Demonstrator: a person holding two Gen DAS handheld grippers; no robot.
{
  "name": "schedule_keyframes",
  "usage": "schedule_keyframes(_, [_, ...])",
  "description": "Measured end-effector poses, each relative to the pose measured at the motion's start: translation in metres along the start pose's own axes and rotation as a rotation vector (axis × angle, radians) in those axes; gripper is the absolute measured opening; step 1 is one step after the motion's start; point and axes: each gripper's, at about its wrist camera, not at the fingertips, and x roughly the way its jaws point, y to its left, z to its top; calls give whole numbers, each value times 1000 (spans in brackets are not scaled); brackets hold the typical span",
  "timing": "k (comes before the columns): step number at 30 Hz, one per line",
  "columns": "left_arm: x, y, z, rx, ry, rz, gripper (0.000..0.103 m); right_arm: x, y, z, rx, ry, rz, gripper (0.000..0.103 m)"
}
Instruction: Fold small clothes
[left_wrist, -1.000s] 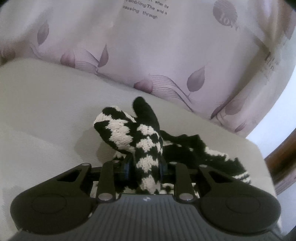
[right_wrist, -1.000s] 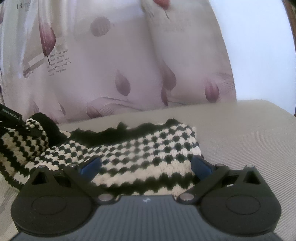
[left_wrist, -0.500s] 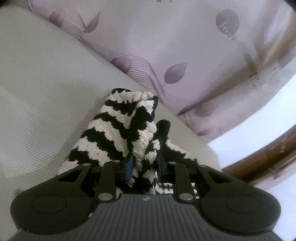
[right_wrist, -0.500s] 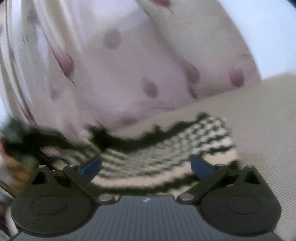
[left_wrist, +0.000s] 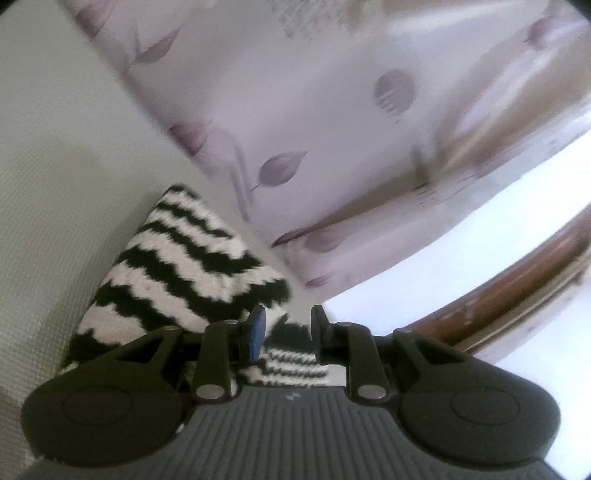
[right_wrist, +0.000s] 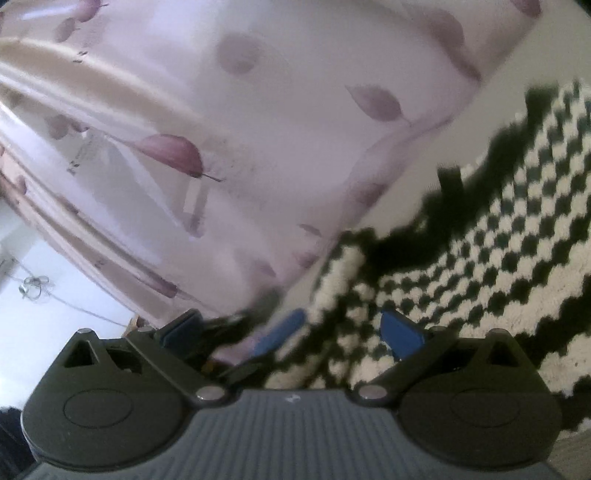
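A black-and-white knitted garment (left_wrist: 177, 273) lies on the pale cushion (left_wrist: 55, 184), folded over into a wedge shape. My left gripper (left_wrist: 284, 332) hovers just above its near edge with the fingers a little apart and nothing between them. In the right wrist view the same garment (right_wrist: 498, 266) spreads across the right side, with a black scalloped edge. My right gripper (right_wrist: 343, 332) is open, its blue pads over a fold of the knit, not closed on it. The view is tilted and blurred.
A pale purple curtain with leaf prints (left_wrist: 332, 129) hangs behind the cushion and also shows in the right wrist view (right_wrist: 184, 147). A brown wooden frame (left_wrist: 517, 284) and white floor lie to the right of the cushion's edge.
My left gripper has let go of the knit sleeve it was pinching; the fabric now lies folded flat. My right gripper swung left and tilted, its fingers closer together but still open.
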Motion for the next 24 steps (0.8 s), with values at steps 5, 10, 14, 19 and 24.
schedule_keyframes(5, [-23,8,-5,47,-23,-43,38,11,-5,3,21,-7,-33,103])
schedule_keyframes(10, [-35,27,-7,-20,-37,-115,47,33,2,3,27,24,-30,103])
schedule_keyframes(14, [-45,33,-3,-47,-56,-142,46,49,1,-3,28,54,-59,103])
schedule_keyframes(19, [-60,41,2,-78,-130,-223,63,55,-3,2,95,58,10,103])
schedule_keyframes(24, [-51,51,-6,-60,-74,-164,72,64,-3,2,138,79,27,103])
